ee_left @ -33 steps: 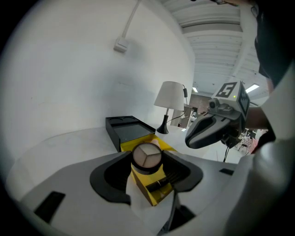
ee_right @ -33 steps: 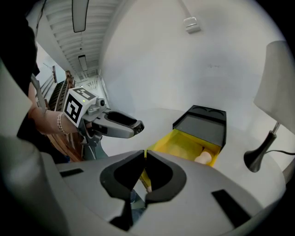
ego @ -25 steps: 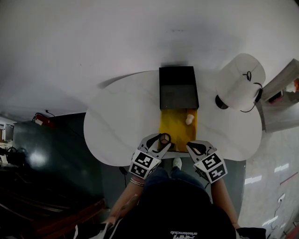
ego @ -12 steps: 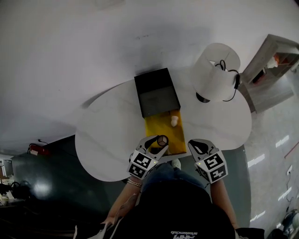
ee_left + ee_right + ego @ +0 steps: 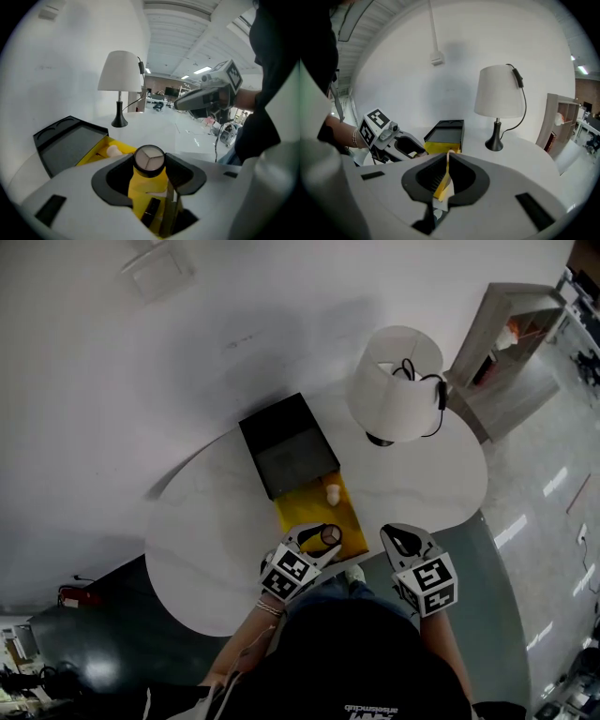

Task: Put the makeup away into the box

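- The near end of the box is covered by the left gripper, and a black sleeve hides its far half.
- A pale lump in the box's yellow tray is too small to name.
- The left jaws clamp the round compact over the box's near end, as a second ago.
- The right gripper, just right of the box, stays pinched shut and empty.
- The box now looks turned, because the head view has swung.

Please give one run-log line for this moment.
left claw: shut on round compact | right claw: shut, empty | yellow box: open
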A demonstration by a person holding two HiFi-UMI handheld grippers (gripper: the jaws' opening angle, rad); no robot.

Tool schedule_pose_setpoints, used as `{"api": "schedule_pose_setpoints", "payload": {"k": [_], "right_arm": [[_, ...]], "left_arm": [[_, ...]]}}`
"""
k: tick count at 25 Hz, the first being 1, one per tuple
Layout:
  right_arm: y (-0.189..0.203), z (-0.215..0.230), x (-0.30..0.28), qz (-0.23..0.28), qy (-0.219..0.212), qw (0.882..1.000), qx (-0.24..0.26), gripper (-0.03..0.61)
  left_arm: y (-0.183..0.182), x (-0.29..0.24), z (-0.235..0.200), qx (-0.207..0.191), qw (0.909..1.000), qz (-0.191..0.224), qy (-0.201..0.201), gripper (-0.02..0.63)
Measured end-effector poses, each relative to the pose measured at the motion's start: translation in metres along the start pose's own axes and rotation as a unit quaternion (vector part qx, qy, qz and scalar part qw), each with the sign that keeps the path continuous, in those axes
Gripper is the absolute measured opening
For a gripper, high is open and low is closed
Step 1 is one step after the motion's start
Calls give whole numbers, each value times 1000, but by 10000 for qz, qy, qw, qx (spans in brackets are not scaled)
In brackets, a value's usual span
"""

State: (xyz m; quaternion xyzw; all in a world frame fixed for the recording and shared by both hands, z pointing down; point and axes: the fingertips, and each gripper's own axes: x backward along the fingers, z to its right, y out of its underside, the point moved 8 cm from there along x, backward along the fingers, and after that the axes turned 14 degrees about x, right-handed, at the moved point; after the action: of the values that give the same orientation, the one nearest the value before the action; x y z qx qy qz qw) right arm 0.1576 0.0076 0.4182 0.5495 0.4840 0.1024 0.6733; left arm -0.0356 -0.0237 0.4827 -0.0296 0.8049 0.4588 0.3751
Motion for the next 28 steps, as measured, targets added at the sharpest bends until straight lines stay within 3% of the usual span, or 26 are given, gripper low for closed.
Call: {"api": "schedule_pose_setpoints", "payload": {"k": [6,11,28], "right_arm": [[5,-2,8,-66,315,9993,-181,31],[7,-1,12,-113,530,9980,-318,31],[19,-4,19,-480,867,9931,-634,31]], "left_arm": [[5,-18,-2,-463,9971,-515,313,227],[8,-36,-2,-893,9891,-1023,571,227],[23,-84,-8,-1354,9627,-2044,1149,227]]}}
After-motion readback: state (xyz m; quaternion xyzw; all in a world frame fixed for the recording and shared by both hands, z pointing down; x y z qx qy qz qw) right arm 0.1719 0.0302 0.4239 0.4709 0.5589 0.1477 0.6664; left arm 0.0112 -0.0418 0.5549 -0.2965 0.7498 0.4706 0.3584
